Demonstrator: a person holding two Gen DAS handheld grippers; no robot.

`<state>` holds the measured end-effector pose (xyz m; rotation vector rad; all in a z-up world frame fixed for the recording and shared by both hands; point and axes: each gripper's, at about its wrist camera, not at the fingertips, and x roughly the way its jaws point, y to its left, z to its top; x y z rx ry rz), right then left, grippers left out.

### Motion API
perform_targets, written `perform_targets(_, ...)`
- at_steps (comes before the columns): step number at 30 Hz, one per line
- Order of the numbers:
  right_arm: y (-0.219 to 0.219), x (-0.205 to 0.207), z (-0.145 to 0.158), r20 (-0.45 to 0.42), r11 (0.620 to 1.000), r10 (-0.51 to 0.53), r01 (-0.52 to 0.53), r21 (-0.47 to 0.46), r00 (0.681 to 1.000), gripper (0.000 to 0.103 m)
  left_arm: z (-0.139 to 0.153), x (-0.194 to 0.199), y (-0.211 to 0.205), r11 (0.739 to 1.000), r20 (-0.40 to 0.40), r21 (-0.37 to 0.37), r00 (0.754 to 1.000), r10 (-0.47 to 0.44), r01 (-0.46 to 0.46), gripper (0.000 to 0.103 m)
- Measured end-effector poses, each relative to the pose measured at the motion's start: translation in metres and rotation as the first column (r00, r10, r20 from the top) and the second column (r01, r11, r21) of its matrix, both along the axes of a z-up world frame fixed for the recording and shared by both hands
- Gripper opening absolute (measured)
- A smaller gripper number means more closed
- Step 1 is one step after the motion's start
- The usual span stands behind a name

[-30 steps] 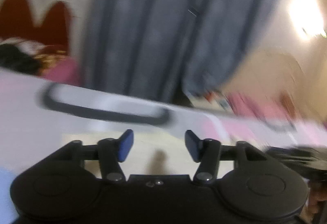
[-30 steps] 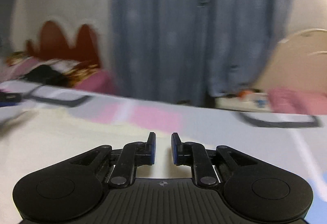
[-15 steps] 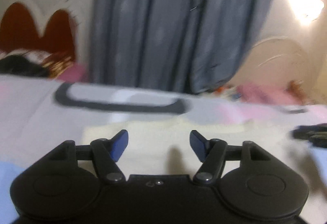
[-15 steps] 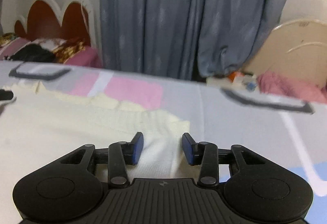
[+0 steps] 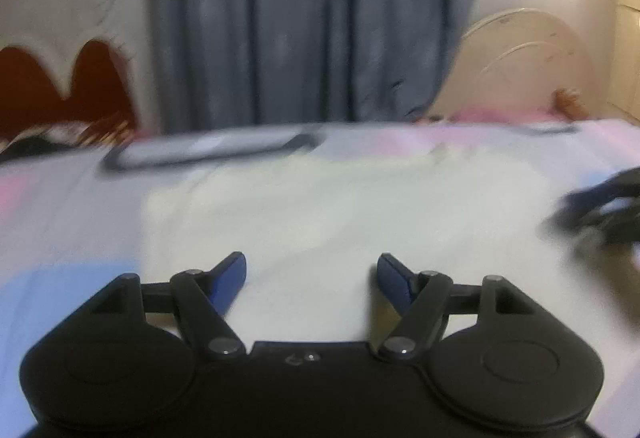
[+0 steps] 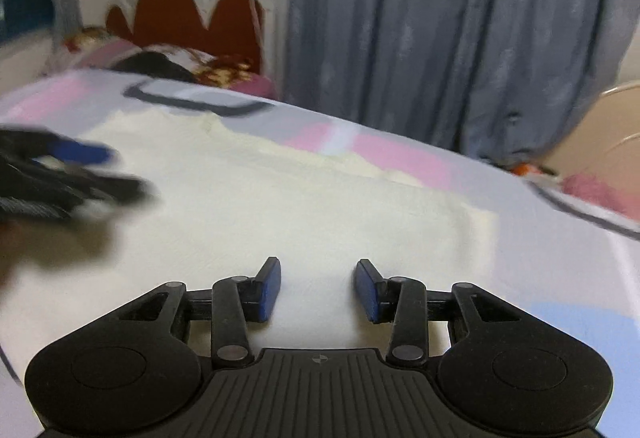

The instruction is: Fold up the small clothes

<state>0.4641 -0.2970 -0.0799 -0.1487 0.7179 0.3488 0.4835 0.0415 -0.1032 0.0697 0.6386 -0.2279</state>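
Your left tool (image 5: 311,272) hangs low over the near part of the cream garment (image 5: 340,206), its blue pads spread wide with nothing between them. The garment lies spread flat on the bed (image 5: 60,206), on a sheet patterned in pink, grey and pale blue, and it fills the middle of both views. Its left border falls just beyond your left pad, where the sheet turns blue.

The cloth looks soft, thin and light, likely a knit. Expect it to sag and drape as soon as you lift it, and to slide easily over the sheet. It should not be fragile, but one layer may peel away from the other if you pinch too shallow. Take it at an edge or corner and not in the flat middle, where the pads would only bunch it.

Your right tool (image 6: 318,288) sits over the garment's right part, its pads parted about half as wide as the left pair, also holding nothing. The right edge of the cloth, a straight band that looks ribbed, runs just to the right of that tool, and its far corner is a sound place to grip. The far border is wavy and uneven, so smooth it before creasing. The view is blurred, so finer detail cannot be read.
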Motion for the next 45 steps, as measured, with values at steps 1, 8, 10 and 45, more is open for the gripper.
perform_targets(1, -0.018, -0.004, -0.002, -0.001, 0.999, -0.043, 0.043, 0.007, 0.999, 0.04, -0.002, -0.003, 0.011, 0.999, 0.008, -0.042, 1.0, -0.005, 0.005, 0.073)
perform_targets(8, 0.001, -0.066, 0.04, 0.048, 0.993, -0.007, 0.001, 0.114, 0.999, 0.04, 0.027, -0.061, -0.017, 0.991, 0.019, -0.136, 1.0, -0.018, 0.02, 0.069)
perform_targets(10, 0.023, -0.092, 0.042, 0.035, 0.989, 0.05, -0.054, 0.138, 0.998, 0.04, 0.02, -0.082, -0.039, 0.991, -0.006, -0.118, 0.998, -0.066, 0.065, 0.07)
perform_targets(45, -0.003, -0.149, 0.003, -0.029, 0.986, -0.167, 0.167, -0.009, 0.986, 0.039, -0.001, -0.101, -0.032, 0.984, -0.122, 0.015, 0.976, 0.18, -0.179, 0.081)
